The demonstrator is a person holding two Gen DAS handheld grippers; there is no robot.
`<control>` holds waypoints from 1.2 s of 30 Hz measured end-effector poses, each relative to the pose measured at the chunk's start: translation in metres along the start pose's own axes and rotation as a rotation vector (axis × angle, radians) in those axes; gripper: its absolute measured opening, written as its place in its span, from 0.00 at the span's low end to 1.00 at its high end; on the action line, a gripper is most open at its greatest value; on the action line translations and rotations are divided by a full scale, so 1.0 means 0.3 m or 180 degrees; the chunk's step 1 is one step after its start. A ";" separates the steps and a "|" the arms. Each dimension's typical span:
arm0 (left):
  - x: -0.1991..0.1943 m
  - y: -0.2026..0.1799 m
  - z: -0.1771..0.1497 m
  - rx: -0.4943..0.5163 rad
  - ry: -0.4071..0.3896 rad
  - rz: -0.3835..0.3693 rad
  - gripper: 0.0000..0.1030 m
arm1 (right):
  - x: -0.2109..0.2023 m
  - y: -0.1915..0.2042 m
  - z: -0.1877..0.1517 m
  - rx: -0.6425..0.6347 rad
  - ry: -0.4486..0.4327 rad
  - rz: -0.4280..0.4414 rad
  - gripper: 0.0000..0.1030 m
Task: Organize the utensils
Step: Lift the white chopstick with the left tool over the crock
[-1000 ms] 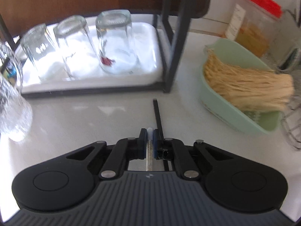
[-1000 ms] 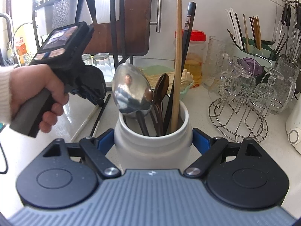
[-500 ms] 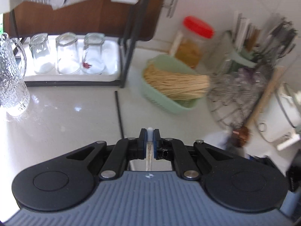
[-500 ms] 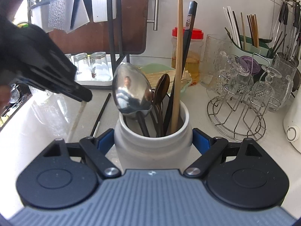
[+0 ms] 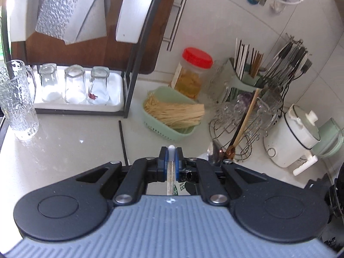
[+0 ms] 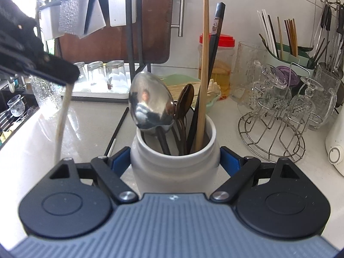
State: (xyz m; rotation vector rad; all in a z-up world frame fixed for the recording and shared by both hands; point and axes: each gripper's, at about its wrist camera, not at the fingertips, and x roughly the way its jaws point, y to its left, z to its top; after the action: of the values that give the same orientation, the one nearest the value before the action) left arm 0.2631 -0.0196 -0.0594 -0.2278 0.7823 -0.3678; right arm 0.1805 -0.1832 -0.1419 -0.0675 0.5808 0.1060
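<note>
Setting: kitchen corner w/ pale speckled stone counter, white wall, dark wood cabinet door behind.
Left gripper: blue pads closed tight on a thin cream-white chopstick; its rounded tip pokes out past the pads. In right wrist view this gripper sits at 10 o'clock, lifted clear of the counter, chopstick hanging down from it at a slight tilt.
Right gripper: jaws spread wide, blue pads pressed on both sides of a white ceramic utensil jar, which stands upright on the counter.
Jar contents: large shiny steel spoon, dark brown wooden spoon, long light wooden chopstick, black chopstick, all handle-down or leaning on the rim.
Loose item: one black chopstick flat on the counter, approx 11 o'clock of the left gripper in its own view, apart from the jar.
Background: 3 clear upturned glasses on a white tray under a black metal rack at 10 o'clock; mint-green plastic basket w/ dried noodles at 12; red-lidded clear jar behind it; wire stand w/ glass cups at 2 o'clock.
</note>
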 end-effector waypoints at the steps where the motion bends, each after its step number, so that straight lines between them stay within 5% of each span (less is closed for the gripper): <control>1: -0.011 -0.003 0.002 0.0001 -0.0022 -0.0003 0.07 | 0.000 0.000 0.000 0.0000 0.0000 0.0004 0.87; 20: -0.150 -0.078 0.052 0.0126 -0.0227 -0.0361 0.07 | -0.006 -0.001 -0.007 -0.0052 -0.0042 0.0052 0.87; 36: -0.250 -0.110 0.146 0.0307 -0.0526 -0.0435 0.07 | -0.005 -0.002 -0.008 -0.0062 -0.0050 0.0063 0.87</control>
State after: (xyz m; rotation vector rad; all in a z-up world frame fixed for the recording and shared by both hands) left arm 0.2380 -0.0166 0.0301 -0.2188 0.5861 -0.5083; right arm 0.1780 -0.1841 -0.1429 -0.0797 0.5650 0.1312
